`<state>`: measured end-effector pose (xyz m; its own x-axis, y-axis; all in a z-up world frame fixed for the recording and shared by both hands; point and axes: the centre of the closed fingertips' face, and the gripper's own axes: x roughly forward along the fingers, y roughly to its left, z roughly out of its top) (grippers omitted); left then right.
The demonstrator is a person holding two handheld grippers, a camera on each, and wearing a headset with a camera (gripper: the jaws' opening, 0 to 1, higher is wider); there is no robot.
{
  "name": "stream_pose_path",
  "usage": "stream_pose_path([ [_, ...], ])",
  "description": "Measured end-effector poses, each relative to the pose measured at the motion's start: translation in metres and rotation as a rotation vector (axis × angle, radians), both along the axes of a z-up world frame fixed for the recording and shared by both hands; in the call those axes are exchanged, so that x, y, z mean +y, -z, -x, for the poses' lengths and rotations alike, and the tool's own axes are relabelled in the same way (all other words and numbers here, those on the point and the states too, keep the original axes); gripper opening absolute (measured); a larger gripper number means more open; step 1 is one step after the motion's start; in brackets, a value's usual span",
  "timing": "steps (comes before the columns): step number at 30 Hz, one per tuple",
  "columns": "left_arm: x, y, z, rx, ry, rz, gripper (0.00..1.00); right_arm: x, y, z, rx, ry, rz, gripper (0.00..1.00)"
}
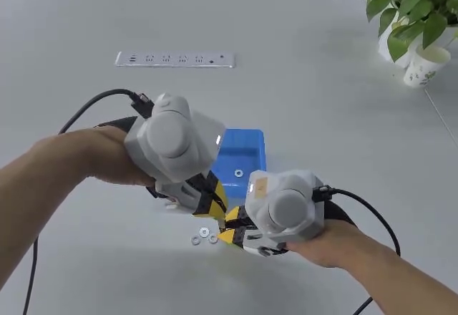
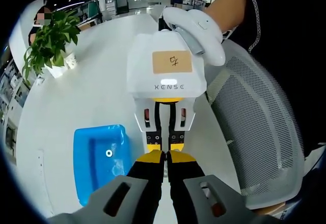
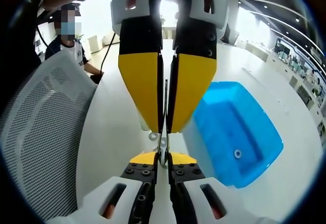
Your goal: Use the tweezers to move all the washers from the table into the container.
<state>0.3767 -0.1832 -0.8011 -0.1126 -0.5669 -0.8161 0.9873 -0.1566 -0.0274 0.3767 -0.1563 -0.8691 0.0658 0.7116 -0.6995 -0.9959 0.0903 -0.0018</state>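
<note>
Washers lie in a small loose cluster on the worktop, just beside the meeting fingertips. One more washer sits inside the blue container, which stands just past the fingers, off to one side. The left gripper and the right gripper point tip to tip, almost touching. Both pairs of fingers are pressed nearly together on the thin metal tweezers, which run down the narrow gap between the left fingers into the right fingertips.
</note>
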Motion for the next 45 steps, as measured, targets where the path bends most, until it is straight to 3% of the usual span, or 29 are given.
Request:
stream_pose_path([
  [16, 0.0, -0.013, -0.001, -0.005, -0.005, 0.007, 0.06, 0.0, -0.013, 0.0, -0.014, -0.01, -0.002, 0.09],
  [33, -0.002, -0.037, -0.004, -0.017, -0.013, 0.012, 0.06, -0.001, -0.037, -0.004, -0.009, -0.021, -0.017, 0.09],
  [45, 0.001, -0.062, -0.017, -0.039, -0.02, 0.006, 0.06, 0.002, -0.061, -0.018, -0.026, -0.027, -0.029, 0.09],
])
